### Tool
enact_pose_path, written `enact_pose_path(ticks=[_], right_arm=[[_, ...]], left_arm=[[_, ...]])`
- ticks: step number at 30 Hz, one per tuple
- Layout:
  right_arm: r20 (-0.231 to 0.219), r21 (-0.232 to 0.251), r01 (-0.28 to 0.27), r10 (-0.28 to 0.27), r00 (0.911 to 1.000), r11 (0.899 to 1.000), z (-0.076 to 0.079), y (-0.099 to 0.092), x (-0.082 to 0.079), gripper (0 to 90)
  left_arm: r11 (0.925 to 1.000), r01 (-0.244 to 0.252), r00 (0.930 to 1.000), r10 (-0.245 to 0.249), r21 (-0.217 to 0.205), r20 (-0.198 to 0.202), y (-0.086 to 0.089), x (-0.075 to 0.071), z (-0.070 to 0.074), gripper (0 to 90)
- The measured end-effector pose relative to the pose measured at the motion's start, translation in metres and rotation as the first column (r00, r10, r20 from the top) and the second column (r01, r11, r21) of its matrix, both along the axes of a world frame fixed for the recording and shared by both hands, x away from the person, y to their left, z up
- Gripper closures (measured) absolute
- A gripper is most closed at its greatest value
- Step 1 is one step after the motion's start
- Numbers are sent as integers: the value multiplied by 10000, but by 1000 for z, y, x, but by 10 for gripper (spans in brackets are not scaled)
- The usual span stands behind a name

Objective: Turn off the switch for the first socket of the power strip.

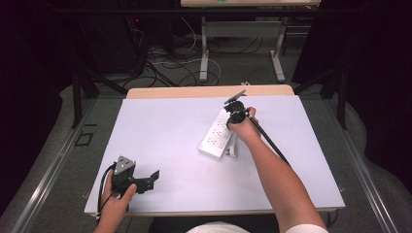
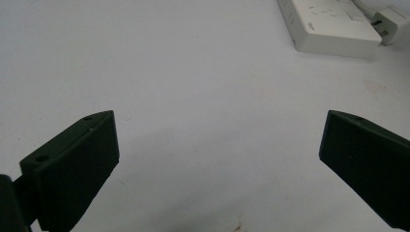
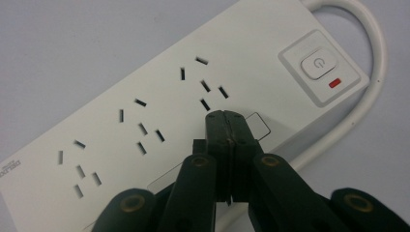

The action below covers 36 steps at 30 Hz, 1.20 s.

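Note:
A white power strip (image 1: pixel 217 137) lies at an angle on the white mat, right of the middle. My right gripper (image 1: pixel 233 118) points down at its far end. In the right gripper view the right gripper (image 3: pixel 227 116) is shut with nothing between its jaws. Its tips are at the strip's top face (image 3: pixel 145 96), just below the socket nearest the rocker switch (image 3: pixel 316 63) with its red mark. I cannot tell whether the tips touch the strip. My left gripper (image 1: pixel 151 178) rests near the mat's front left corner, far from the strip. Seen in its own view, the left gripper (image 2: pixel 218 121) is wide open over bare mat.
The strip's white cable (image 3: pixel 372 72) curls round its switch end, and its plug (image 2: pixel 389 19) lies beside the near end. The white mat (image 1: pixel 170 121) covers a wooden table. Beyond it are floor cables and the legs of another table (image 1: pixel 204 53).

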State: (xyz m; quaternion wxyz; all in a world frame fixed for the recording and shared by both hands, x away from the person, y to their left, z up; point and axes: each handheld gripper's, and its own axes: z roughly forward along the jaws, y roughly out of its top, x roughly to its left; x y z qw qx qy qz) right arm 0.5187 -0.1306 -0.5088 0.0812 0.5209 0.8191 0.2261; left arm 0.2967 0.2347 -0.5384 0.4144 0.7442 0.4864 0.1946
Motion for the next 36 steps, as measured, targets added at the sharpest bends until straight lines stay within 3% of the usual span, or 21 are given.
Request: enact_pose_path(ticks=[5, 8, 9, 10, 12, 15, 18, 21, 22, 25, 27, 28, 31, 32, 34, 36], right_arm=[[203, 16, -51, 50, 9998, 10000, -1, 1, 0, 900], [-43, -206, -36, 35, 10000, 9998, 1, 2, -1, 900], [499, 279, -114, 99, 9987, 9995, -4, 2, 0, 900], [485, 248, -206, 194, 9986, 9995, -4, 1, 0, 900], [10, -249, -164, 164, 9999, 9996, 1, 2, 0, 900], [385, 195, -151, 143, 9992, 9997, -3, 1, 0, 900], [-82, -269, -131, 129, 9999, 9996, 1, 1, 0, 900], [96, -178, -172, 174, 9998, 9997, 0, 2, -1, 900], [-182, -497, -230, 222, 9996, 9985, 2, 2, -1, 900], [243, -248, -247, 253, 9994, 9994, -1, 3, -1, 900], [181, -321, -247, 253, 9995, 9992, -2, 3, -2, 900], [485, -34, -275, 276, 9984, 9996, -6, 3, -2, 900], [412, 38, -181, 180, 9990, 9998, -6, 1, -2, 900], [68, -144, -129, 130, 9999, 9998, -3, 0, -3, 900], [712, 581, -161, 120, 9974, 9982, -9, -1, -2, 900], [204, 34, -191, 190, 9996, 9998, -5, -2, -2, 900]], left_arm=[[10000, -2, 10000, 2, 8, -3, 0, 0, 0, 4], [10000, 21, 10000, -20, 30, -36, 0, 0, 0, 4], [10000, 35, 10000, -35, 16, -44, 0, 0, 0, 4], [10000, 17, 10000, -17, 37, -36, 0, 0, 1, 4], [10000, 14, 10000, -14, 33, -29, 0, 0, 1, 4], [10000, 0, 10000, 0, 28, 8, 0, 0, 0, 4], [10000, -3, 10000, 3, 26, 30, 0, 0, 0, 4], [10000, 6, 10000, -7, 31, 38, 0, 0, 0, 4], [10000, 1, 10000, -1, 26, 42, 0, 0, 0, 4], [10000, 9, 10000, -9, 40, 40, 0, 0, 0, 4], [10000, 0, 10000, 0, 34, 34, 0, 0, 0, 4], [10000, -1, 10000, 1, 39, 40, 0, 0, 0, 4], [10000, -6, 10000, 5, 41, 67, 0, 0, 0, 4], [10000, -9, 10000, 9, 40, 38, 0, 0, 0, 4], [10000, -6, 10000, 6, 47, 41, 0, 0, 1, 4], [10000, -21, 10000, 21, 31, 31, 0, 0, 0, 4]])
